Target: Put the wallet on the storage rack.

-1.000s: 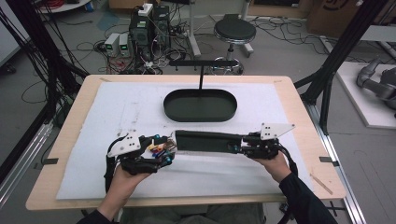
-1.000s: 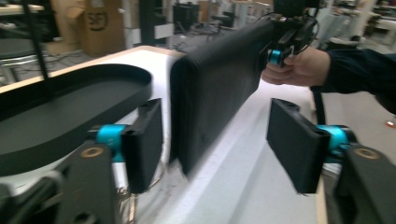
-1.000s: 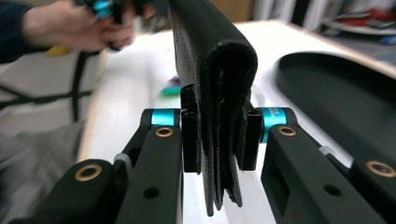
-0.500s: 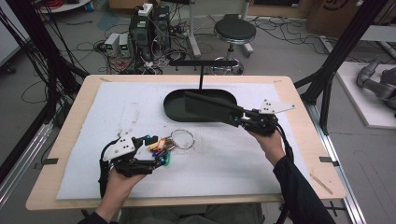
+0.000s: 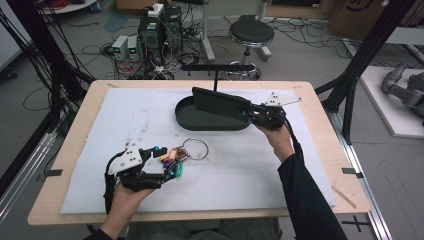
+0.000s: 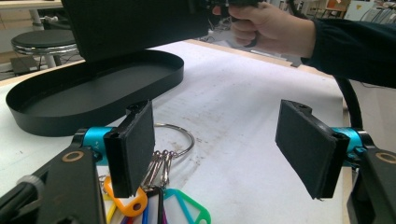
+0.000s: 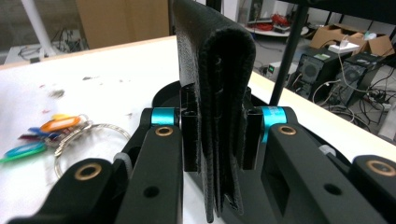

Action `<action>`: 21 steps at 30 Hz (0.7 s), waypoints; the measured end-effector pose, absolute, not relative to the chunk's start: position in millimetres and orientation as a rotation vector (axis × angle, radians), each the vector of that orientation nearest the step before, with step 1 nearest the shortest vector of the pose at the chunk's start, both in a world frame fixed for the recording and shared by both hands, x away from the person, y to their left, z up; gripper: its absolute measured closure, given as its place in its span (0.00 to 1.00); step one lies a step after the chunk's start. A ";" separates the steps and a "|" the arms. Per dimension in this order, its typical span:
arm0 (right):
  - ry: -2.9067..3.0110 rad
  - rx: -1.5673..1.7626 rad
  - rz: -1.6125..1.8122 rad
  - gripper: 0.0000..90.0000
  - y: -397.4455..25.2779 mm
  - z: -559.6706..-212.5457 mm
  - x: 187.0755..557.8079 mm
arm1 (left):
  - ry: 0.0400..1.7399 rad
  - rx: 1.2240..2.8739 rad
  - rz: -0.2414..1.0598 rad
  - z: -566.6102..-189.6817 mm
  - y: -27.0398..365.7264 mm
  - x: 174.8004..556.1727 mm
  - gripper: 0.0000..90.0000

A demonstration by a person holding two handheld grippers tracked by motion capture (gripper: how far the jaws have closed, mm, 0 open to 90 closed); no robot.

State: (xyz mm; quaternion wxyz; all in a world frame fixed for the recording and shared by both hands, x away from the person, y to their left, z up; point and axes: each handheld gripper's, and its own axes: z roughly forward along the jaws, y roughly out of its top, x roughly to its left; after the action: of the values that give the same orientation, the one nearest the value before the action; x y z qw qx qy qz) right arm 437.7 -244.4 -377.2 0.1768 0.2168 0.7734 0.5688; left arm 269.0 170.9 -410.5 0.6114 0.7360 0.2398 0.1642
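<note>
Now the right gripper is holding a black wallet over the tray, its jaws clamped on the wallet's near end. From the right gripper view the wallet is standing on edge between the two pads, its folded leaves pinched tight, with the tray's rim showing just behind it. From above, the wallet is hanging flat across the tray's right half, clear of the tray floor, and the person's right hand is reaching in from the tray's near right side.

Near the tray's front, toward the person, the left gripper is resting low on the white mat with its jaws spread wide apart. A key ring with coloured tags is lying between that gripper and the tray; the tags are sitting right at the gripper's left pad, and the ring is reaching out toward the tray.
</note>
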 end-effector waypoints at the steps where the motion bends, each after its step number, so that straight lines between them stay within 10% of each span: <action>1: 2.194 0.628 1.612 0.85 -244.0 -379.1 440.8 | 0.553 1.698 0.379 -410.6 171.0 269.0 0.32; 21: 2.251 0.716 1.562 0.85 -214.0 -411.2 490.2 | 0.564 1.693 0.381 -412.0 175.9 266.2 0.32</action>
State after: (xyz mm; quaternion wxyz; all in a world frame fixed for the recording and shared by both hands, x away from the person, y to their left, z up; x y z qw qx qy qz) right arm 490.2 -214.0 -411.2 0.1546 0.2499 0.7853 0.5449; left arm 266.2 175.9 -412.0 0.6118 0.7340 0.2443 0.1650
